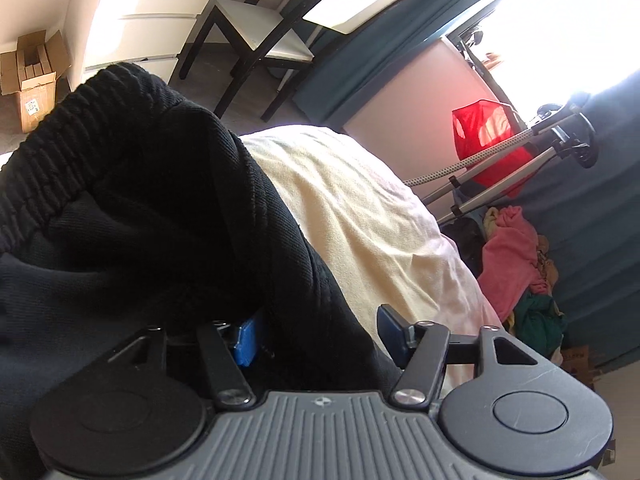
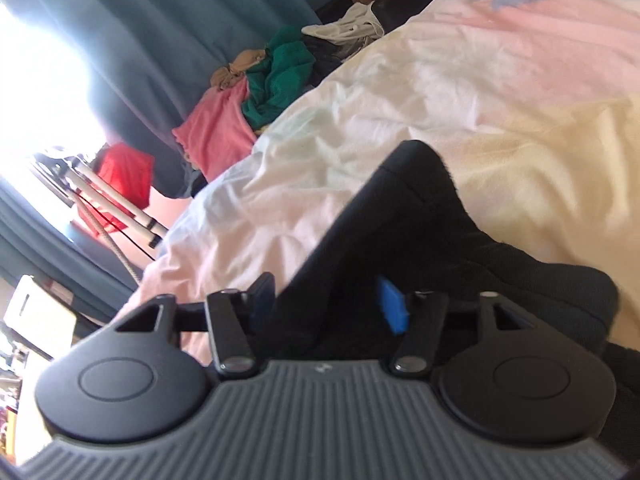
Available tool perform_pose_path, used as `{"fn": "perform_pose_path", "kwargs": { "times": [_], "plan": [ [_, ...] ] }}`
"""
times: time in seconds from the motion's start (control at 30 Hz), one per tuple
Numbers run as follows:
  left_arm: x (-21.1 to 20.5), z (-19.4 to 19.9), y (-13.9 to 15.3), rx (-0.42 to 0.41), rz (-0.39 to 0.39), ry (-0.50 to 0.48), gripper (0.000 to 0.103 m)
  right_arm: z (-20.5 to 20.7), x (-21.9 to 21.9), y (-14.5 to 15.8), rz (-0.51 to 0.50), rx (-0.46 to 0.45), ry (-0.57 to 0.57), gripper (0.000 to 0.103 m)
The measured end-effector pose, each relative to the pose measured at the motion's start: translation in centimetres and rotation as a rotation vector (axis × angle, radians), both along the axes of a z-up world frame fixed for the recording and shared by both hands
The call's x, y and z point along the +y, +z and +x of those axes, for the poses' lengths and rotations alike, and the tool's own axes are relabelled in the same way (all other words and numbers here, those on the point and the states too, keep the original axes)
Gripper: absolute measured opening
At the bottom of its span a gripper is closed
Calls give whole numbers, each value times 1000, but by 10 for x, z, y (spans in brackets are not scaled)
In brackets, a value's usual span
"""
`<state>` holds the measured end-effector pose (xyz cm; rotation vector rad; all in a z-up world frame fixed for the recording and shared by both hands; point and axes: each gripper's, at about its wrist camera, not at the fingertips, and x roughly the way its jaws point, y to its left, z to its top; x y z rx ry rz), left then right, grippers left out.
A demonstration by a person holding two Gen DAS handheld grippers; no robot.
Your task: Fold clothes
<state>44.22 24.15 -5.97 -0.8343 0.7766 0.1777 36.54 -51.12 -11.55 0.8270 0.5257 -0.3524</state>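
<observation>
A black garment with a ribbed waistband lies on the bed's pale sheet. In the left wrist view my left gripper stands wide open, with a thick bunch of the black fabric between its blue pads. In the right wrist view the same black garment rises in a peak between the pads of my right gripper, which is also open around it. The fabric hides most of the inner pad faces.
A heap of pink, green and tan clothes sits off the bed's far side by teal curtains. A red bag and a metal stand are by the bright window. A dark chair and cardboard box stand beyond.
</observation>
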Motion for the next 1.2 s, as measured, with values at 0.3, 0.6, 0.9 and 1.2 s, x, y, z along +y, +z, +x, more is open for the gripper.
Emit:
{"fn": "perform_pose_path", "kwargs": {
  "times": [0.3, 0.6, 0.9, 1.2],
  "plan": [
    [-10, -134, -10, -22, -208, -86, 96, -144, 5, 5, 174, -31, -124, 71],
    [23, -150, -95, -44, -502, 208, 96, -161, 42, -51, 430, 2, -28, 72],
    [36, -89, -95, -115, -406, 281, 68, -106, 30, -66, 312, -118, -199, 34],
    [68, -83, -54, -60, -322, 227, 20, -100, 18, -58, 255, -145, -210, 12]
  ]
}}
